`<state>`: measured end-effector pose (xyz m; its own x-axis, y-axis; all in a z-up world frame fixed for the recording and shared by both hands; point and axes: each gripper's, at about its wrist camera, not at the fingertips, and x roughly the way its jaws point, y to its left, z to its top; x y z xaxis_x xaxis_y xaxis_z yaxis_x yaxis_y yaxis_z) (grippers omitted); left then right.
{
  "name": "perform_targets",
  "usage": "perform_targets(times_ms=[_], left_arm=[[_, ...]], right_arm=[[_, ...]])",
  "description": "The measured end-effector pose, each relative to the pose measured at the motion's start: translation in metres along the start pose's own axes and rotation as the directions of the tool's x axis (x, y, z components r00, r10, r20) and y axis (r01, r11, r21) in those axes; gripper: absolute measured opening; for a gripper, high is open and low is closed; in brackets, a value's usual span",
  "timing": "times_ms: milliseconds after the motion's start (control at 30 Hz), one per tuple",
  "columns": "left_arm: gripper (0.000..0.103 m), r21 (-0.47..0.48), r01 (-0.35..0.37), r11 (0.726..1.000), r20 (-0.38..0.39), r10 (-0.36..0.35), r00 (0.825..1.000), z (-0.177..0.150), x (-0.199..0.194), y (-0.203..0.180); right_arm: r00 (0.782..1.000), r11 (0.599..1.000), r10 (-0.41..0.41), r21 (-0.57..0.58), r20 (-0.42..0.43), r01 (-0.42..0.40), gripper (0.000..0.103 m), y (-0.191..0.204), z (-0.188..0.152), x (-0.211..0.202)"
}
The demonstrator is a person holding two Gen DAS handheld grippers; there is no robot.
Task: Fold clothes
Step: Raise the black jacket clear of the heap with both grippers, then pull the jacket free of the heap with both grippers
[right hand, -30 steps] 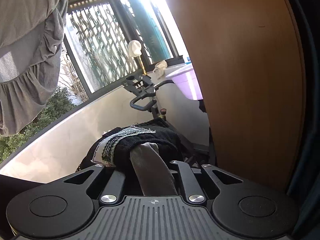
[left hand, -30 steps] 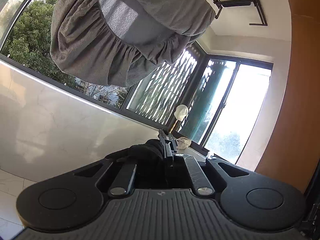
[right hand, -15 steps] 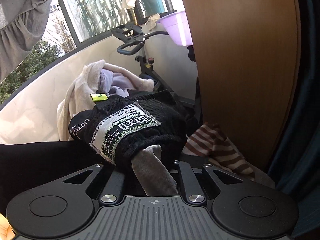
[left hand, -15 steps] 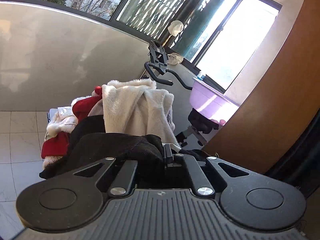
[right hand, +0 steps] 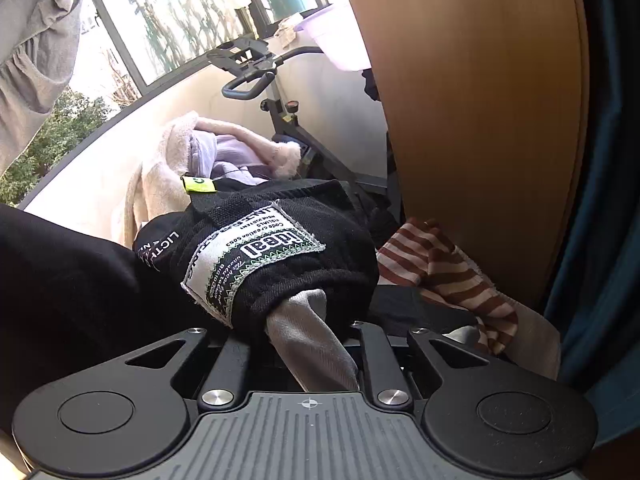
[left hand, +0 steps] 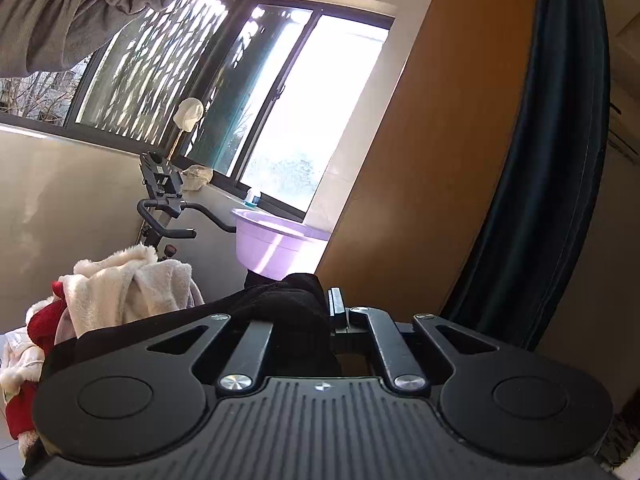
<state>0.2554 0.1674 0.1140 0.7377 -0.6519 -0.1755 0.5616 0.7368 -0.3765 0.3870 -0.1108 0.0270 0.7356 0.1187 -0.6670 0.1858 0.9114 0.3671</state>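
A black garment (right hand: pixel 280 256) with a white sewn "ideal" label (right hand: pixel 248 260) and a grey lining (right hand: pixel 312 340) is bunched in my right gripper (right hand: pixel 308 320), which is shut on it. The same black garment (left hand: pixel 288 304) is bunched between the fingers of my left gripper (left hand: pixel 316 316), which is shut on it. Only one fingertip (left hand: pixel 335 304) of the left gripper shows; the cloth hides the rest. The garment stretches dark across the left of the right wrist view.
A pile of clothes lies beyond: a cream fleece (left hand: pixel 128 284), red cloth (left hand: pixel 40 324), a lilac piece (right hand: pixel 224 152), a striped cloth (right hand: pixel 448 264). An exercise bike (left hand: pixel 164 208), a lilac basin (left hand: pixel 276 244), a wooden panel (left hand: pixel 432 160), a dark curtain (left hand: pixel 552 160) and a hanging grey cloth (left hand: pixel 72 12) stand around.
Both grippers keep their hold on the black garment. The left view tipped down to the pile, then back up towards the window. The right view dropped towards the pile.
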Motion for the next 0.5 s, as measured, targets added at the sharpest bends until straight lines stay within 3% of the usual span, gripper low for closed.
perform_targets(times_ms=[67, 133, 300, 500], left_arm=[[0.007, -0.023, -0.086, 0.996, -0.074, 0.084, 0.994, -0.010, 0.020, 0.008], [0.007, -0.062, -0.162, 0.985, -0.151, 0.152, 0.977, -0.028, 0.041, 0.025], [0.007, -0.085, -0.284, 0.955, -0.261, 0.254, 0.931, -0.078, 0.082, 0.075], [0.007, 0.041, -0.349, 0.936, -0.345, 0.341, 0.874, -0.113, 0.115, 0.100]], right_arm=[[0.999, 1.000, 0.005, -0.005, -0.032, -0.005, 0.014, 0.002, -0.005, 0.004], [0.999, 1.000, 0.014, -0.013, -0.046, -0.015, 0.015, 0.006, -0.010, 0.006], [0.997, 1.000, 0.000, -0.018, -0.071, -0.001, 0.015, 0.002, -0.016, 0.003], [0.996, 1.000, -0.022, 0.006, -0.086, 0.023, 0.015, -0.004, -0.022, 0.007]])
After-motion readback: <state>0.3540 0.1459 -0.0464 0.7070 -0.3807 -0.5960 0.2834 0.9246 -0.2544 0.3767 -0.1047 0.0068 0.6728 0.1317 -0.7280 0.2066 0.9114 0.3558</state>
